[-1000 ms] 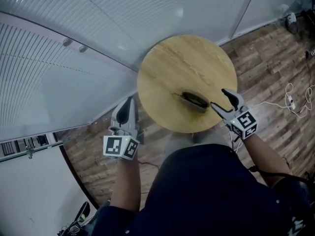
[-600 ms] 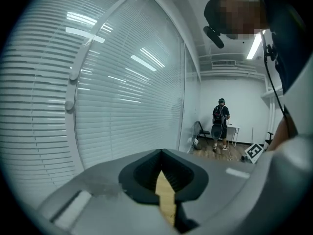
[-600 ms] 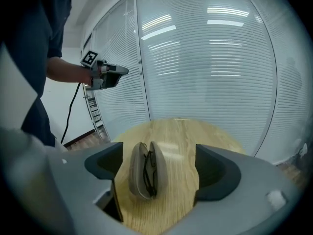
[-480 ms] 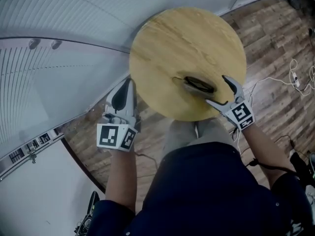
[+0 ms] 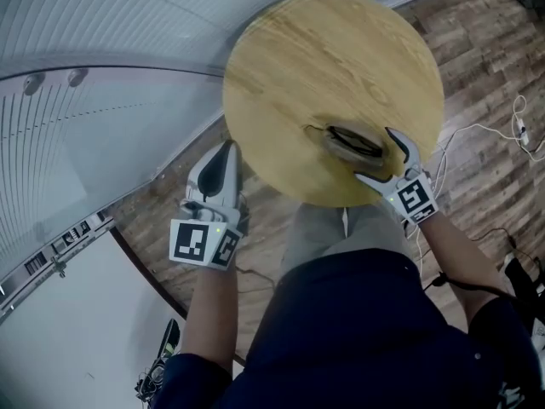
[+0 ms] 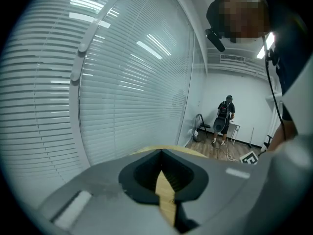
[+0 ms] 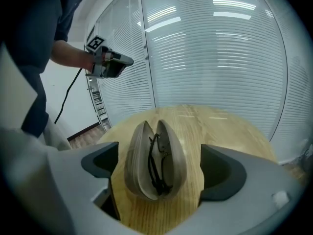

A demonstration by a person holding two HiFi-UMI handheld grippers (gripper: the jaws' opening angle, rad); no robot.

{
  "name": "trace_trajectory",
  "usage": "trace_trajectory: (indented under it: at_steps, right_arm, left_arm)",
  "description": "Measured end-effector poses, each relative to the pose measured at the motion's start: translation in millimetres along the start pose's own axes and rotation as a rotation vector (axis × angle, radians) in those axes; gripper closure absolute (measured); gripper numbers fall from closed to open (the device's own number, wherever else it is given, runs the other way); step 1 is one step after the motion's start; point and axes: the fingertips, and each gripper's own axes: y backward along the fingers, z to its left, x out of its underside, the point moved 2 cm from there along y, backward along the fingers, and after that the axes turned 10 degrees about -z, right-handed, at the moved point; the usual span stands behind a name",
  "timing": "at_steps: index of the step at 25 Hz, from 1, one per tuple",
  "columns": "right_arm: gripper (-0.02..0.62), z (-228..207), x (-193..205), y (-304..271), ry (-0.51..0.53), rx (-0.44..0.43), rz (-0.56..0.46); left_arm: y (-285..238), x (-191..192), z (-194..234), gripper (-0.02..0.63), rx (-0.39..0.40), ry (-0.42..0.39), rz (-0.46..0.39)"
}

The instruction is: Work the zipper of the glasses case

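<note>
Glasses case (image 7: 155, 156) lies agape on the round counter (image 5: 315, 58), between the right gripper's (image 5: 373, 153) opening jaws, untouched. Left gripper (image 5: 227, 150) is closed and empty.

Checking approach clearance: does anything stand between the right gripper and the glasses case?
Nothing visible does. The case lies on the table, between the right gripper's opening fingers, which don't touch it.

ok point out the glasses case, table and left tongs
glasses case (image 7: 169, 155), right gripper view, one open half
table (image 5: 324, 66), head view, bare wood top
left tongs (image 5: 226, 150), head view, between shut tips
</note>
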Motion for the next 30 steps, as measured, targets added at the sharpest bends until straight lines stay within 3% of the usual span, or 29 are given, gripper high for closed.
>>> trace_trajectory:
  at_steps: [5,9,19,20,23,24,30]
  right_arm:
    - [0.08,-12,21,-15,-0.008,0.008,0.004]
    - [0.081,-17,29,-21,0.043,0.009,0.021]
    - [0.087,-17,46,-34,0.067,-0.049,0.111]
    - [0.1,-18,43,-35,0.061,-0.046,0.102]
    - [0.262,-23,35,-33,0.047,-0.033,0.093]
    - [0.28,-23,35,-31,0.037,-0.038,0.101]
    - [0.274,-28,40,-40,-0.032,-0.094,0.158]
  left_arm:
    - [-18,7,5,0.602,-0.01,0.007,0.027]
    - [-22,11,5,0.603,-0.023,0.015,0.039]
    - [-17,5,10,0.603,-0.059,0.033,0.022]
    - [-17,6,10,0.603,-0.063,0.035,0.02]
    - [-16,6,10,0.603,-0.068,0.043,0.015]
    - [-14,5,9,0.603,-0.069,0.045,0.015]
    - [-9,-4,13,0.603,-0.088,0.04,-0.005]
